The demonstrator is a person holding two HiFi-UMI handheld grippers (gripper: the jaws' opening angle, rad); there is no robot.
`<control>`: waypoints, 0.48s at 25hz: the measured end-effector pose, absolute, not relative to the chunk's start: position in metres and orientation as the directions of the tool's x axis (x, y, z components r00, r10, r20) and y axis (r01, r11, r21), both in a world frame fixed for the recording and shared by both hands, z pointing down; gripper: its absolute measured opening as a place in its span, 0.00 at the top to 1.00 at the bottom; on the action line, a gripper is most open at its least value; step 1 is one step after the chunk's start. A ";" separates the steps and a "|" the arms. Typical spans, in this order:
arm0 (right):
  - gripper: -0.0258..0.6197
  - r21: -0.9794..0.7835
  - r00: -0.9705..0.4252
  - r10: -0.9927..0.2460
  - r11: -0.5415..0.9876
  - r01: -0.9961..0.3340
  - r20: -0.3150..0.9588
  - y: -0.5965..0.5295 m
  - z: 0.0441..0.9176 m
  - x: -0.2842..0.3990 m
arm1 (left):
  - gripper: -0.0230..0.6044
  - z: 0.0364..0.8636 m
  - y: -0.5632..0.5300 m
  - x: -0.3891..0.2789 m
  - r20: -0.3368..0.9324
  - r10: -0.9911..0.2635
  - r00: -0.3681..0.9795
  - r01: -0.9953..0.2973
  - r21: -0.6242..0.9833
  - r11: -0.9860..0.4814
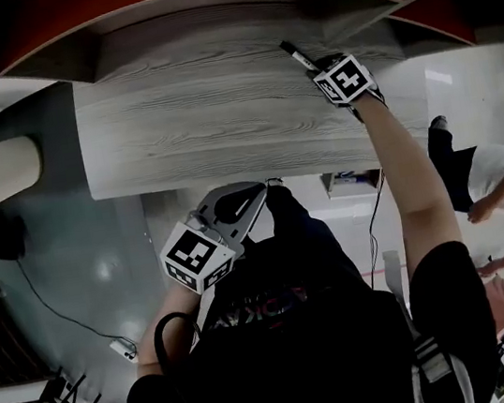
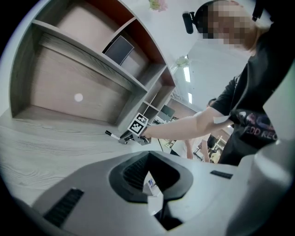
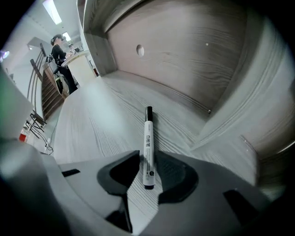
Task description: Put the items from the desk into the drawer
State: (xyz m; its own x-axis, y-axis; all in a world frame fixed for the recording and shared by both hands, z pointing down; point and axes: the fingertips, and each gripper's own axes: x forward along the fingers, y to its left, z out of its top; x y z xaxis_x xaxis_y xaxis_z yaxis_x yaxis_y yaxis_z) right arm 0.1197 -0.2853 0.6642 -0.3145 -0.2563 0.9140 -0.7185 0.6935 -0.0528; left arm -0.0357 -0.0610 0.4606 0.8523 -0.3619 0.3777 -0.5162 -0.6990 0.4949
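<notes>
Grey wood-grain desk (image 1: 201, 118) fills the scene, backed by a shelf unit (image 2: 92, 69) with red-lined compartments. No drawer shows in any view.

Ahead of the right gripper (image 3: 147, 161), at the far right end of the desk, bare desktop runs on to the shelf's back panel. Its jaws are closed onto a marker (image 3: 148, 133), the pads pressing the rear half of the barrel from both sides. The capped end sticks out forward beyond the tips, low over the wood.

The left gripper (image 2: 148, 161) hangs off the desk's near edge, close to the person's body. Its jaws are drawn nearly together and seem to pinch a small white block (image 2: 150, 186) with blue print. What that block is I cannot tell.

The marker is a slim white barrel with a black cap, a black rear end and dark print along its length. It is probably light and stiff, with smooth round plastic that could twist or slip in the pads. A hold nearer mid-barrel, square across it, would likely keep it from swinging on the way to the drawer.
</notes>
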 end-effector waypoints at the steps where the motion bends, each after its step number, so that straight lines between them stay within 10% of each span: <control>1: 0.76 -0.053 -0.311 -0.250 0.696 -0.716 0.917 -0.285 0.665 0.120 | 0.95 0.460 -0.062 -0.036 0.376 -0.365 0.851 -0.518 0.495 -0.697; 12: 0.84 -0.088 -0.318 -0.280 0.608 -0.789 0.906 -0.288 0.669 0.127 | 0.95 0.459 -0.061 -0.042 0.374 -0.365 0.852 -0.516 0.491 -0.702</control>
